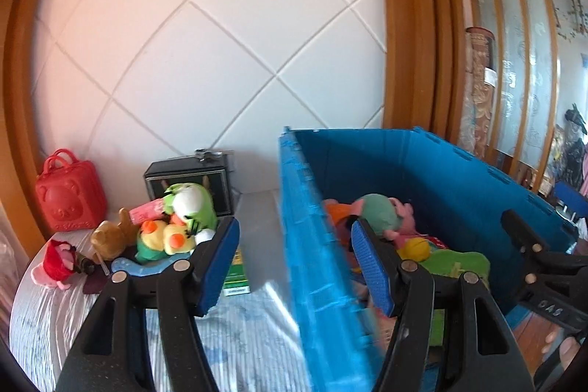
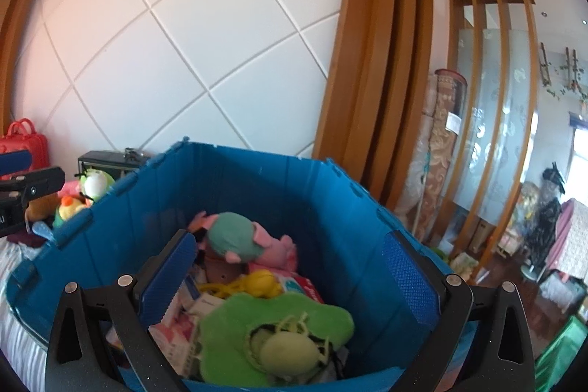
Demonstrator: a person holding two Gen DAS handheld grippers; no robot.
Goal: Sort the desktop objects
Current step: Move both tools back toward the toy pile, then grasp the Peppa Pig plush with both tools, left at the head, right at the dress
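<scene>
I hold two hand-held grippers. My left hand-held gripper [image 1: 294, 267] fills the bottom of the left wrist view, and its two blue pads stand apart with nothing between them but the near wall of the bin. My right hand-held gripper [image 2: 290, 278] sits at the bottom of the right wrist view, and its two pads are spread very wide, with nothing pinched. There is one big blue bin [image 1: 459, 171] in the middle and right of the left view. Inside it I can count one soft toy with a teal head and pink body [image 2: 239, 241], one yellow toy [image 2: 257, 281], and one flat green plush with a pale egg shape on it [image 2: 272, 329]. Some boxes and papers lie under them, too mixed up to count. To the left of the bin, on the desk [image 1: 47, 311] with its striped cloth, is a small pile still outside. In it I see one green and white plush [image 1: 191, 204], one yellow and green bird plush [image 1: 165, 241], one brown bear [image 1: 110, 237], and one little red and pink toy [image 1: 55, 261]. Behind the pile stand one red bear-face case [image 1: 70, 197] and one black box [image 1: 191, 177]. One green box [image 1: 237, 272] lies just behind my left pad.
</scene>
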